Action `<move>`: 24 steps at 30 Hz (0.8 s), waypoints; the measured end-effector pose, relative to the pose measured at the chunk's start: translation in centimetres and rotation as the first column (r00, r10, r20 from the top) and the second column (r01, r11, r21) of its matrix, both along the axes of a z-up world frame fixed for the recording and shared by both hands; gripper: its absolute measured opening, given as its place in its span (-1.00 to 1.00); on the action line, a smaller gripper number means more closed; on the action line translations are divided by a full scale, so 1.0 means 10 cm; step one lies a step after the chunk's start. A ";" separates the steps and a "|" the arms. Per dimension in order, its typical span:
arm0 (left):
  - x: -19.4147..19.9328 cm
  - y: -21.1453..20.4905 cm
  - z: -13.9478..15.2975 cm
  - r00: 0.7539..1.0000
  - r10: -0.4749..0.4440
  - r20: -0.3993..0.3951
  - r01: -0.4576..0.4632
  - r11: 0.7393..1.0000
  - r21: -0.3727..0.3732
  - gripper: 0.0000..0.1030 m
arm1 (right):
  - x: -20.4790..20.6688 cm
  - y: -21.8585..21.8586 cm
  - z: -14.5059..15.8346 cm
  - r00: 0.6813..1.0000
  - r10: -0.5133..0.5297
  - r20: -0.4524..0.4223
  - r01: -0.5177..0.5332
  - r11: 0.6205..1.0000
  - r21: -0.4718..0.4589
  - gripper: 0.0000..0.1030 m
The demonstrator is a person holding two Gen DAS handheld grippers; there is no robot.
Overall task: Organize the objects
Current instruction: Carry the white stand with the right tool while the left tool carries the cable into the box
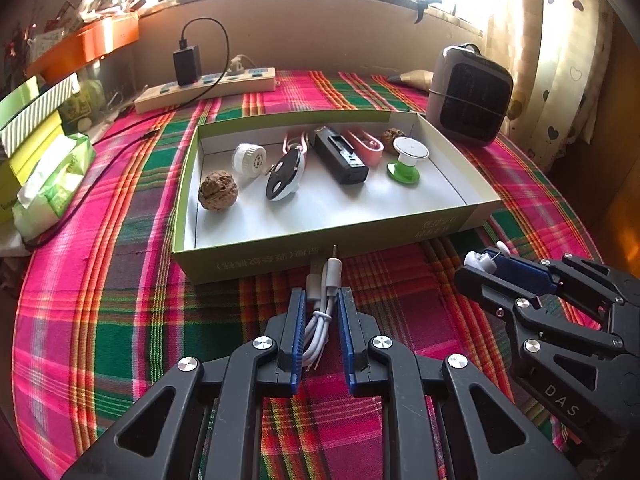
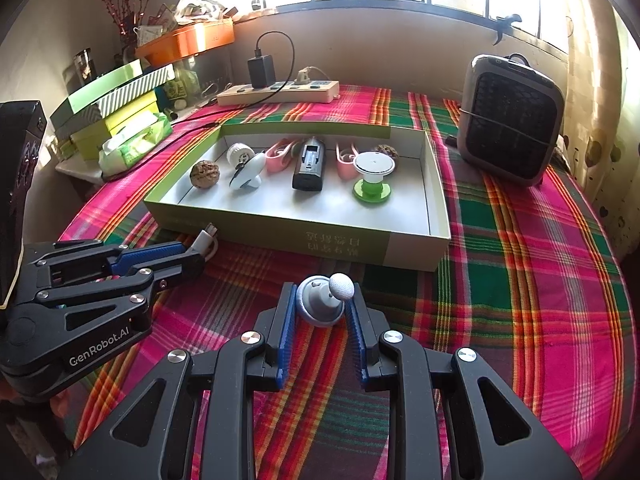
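My left gripper point(image 1: 320, 300) is shut on a bundled white cable point(image 1: 320, 312), its plugs pointing at the front wall of the shallow green-and-white box point(image 1: 280, 256). It also shows in the right wrist view point(image 2: 192, 254). My right gripper point(image 2: 322, 296) is shut on a small grey-and-white round gadget point(image 2: 322, 304), just in front of the box point(image 2: 400, 248); it also shows in the left wrist view point(image 1: 480, 264). The box holds a walnut point(image 1: 218, 191), a white cap point(image 1: 249, 159), a black-and-white oval device point(image 1: 285, 174), a black device point(image 1: 340, 154), pink clips point(image 1: 366, 144) and a green-and-white spool point(image 1: 406, 158).
The table has a plaid cloth point(image 1: 120, 300). A grey heater point(image 1: 470, 94) stands at the back right, a power strip point(image 1: 208, 86) with a black charger at the back. Stacked boxes and a tissue pack point(image 1: 52, 184) sit on the left.
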State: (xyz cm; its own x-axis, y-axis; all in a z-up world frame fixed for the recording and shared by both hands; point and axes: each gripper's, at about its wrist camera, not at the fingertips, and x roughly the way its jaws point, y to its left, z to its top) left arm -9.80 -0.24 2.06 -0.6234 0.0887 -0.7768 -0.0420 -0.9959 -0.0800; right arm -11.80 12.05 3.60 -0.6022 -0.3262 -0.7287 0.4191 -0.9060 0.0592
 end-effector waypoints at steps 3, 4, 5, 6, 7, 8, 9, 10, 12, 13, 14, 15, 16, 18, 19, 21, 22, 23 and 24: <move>0.01 0.00 0.03 1.000 -0.004 -0.006 0.004 1.000 0.009 -0.72 | 0.01 0.00 0.02 1.000 0.000 -0.004 0.000 1.000 -0.002 -0.50; 0.01 0.01 0.05 1.000 -0.005 -0.010 0.005 1.000 0.012 -0.72 | 0.01 0.00 0.03 1.000 0.000 -0.006 0.000 1.000 -0.003 -0.50; 0.02 0.00 0.07 1.000 -0.006 -0.014 0.006 1.000 0.015 -0.72 | 0.01 0.00 0.04 1.000 0.001 -0.008 -0.001 1.000 -0.004 -0.50; 0.03 0.01 0.09 1.000 -0.008 -0.020 0.008 1.000 0.015 -0.72 | 0.01 0.00 0.06 1.000 0.002 -0.011 -0.002 1.000 -0.005 -0.50; 0.03 0.00 0.11 1.000 -0.007 -0.025 0.008 1.000 0.017 -0.72 | 0.02 0.00 0.08 1.000 0.004 -0.015 -0.004 1.000 -0.007 -0.50; 0.04 0.00 0.13 1.000 -0.007 -0.030 0.008 1.000 0.020 -0.72 | 0.02 0.00 0.09 1.000 0.006 -0.018 -0.007 1.000 -0.009 -0.50; 0.04 0.00 0.15 0.999 -0.007 -0.034 0.008 1.000 0.021 -0.72 | 0.02 0.00 0.12 1.000 0.008 -0.023 -0.009 1.000 -0.011 -0.50; 0.04 0.00 0.17 0.999 -0.006 -0.036 0.007 1.000 0.023 -0.72 | 0.01 -0.01 0.13 1.000 0.010 -0.026 -0.010 1.000 -0.012 -0.50; 0.04 -0.01 0.20 0.999 -0.010 -0.044 0.012 1.000 0.028 -0.72 | 0.00 -0.01 0.16 0.999 0.012 -0.032 -0.013 1.000 -0.010 -0.50; 0.04 -0.02 0.22 0.999 -0.010 -0.047 0.011 1.000 0.029 -0.72 | 0.00 -0.02 0.17 0.999 0.013 -0.035 -0.014 1.000 -0.008 -0.50; 0.03 -0.02 0.23 0.999 -0.011 -0.051 0.013 0.999 0.032 -0.72 | -0.01 -0.02 0.19 0.999 0.014 -0.039 -0.014 1.000 -0.008 -0.50; 0.03 -0.03 0.25 0.998 -0.014 -0.054 0.016 0.999 0.037 -0.72 | -0.01 -0.02 0.20 0.999 0.014 -0.041 -0.014 1.000 -0.009 -0.50; 0.03 -0.03 0.26 0.998 -0.016 -0.055 0.019 0.999 0.043 -0.72 | -0.02 -0.02 0.22 0.999 0.014 -0.043 -0.014 1.000 -0.010 -0.50; 0.00 -0.03 0.28 0.998 -0.021 -0.060 0.024 0.999 0.048 -0.72 | -0.04 -0.03 0.25 0.999 0.016 -0.050 -0.016 1.000 -0.008 -0.50; -0.01 -0.04 0.29 0.998 -0.020 -0.063 0.023 0.999 0.047 -0.72 | -0.06 -0.03 0.27 0.998 0.016 -0.056 -0.016 1.000 -0.005 -0.50; -0.05 -0.05 0.32 0.997 -0.020 -0.072 0.023 0.999 0.046 -0.72 | -0.09 -0.04 0.30 0.998 0.015 -0.063 -0.015 1.000 -0.003 -0.50; -0.07 -0.06 0.33 0.997 -0.020 -0.074 0.024 0.999 0.048 -0.72 | -0.12 -0.04 0.32 0.998 0.015 -0.066 -0.015 1.000 -0.005 -0.50; -0.10 -0.07 0.33 0.997 -0.020 -0.074 0.024 0.998 0.050 -0.72 | -0.14 -0.04 0.33 0.998 0.013 -0.067 -0.014 1.000 -0.007 -0.50; -0.13 -0.09 0.34 0.997 -0.017 -0.073 0.021 0.998 0.053 -0.72 | -0.17 -0.04 0.33 0.998 0.012 -0.066 -0.013 1.000 -0.007 -0.50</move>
State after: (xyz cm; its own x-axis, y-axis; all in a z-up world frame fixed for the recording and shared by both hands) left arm -11.14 -1.11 5.44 -0.6757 0.1411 -0.7235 -0.0682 -0.9893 -0.1292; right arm -13.51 11.60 6.92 -0.6447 -0.3389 -0.6852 0.4336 -0.9003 0.0373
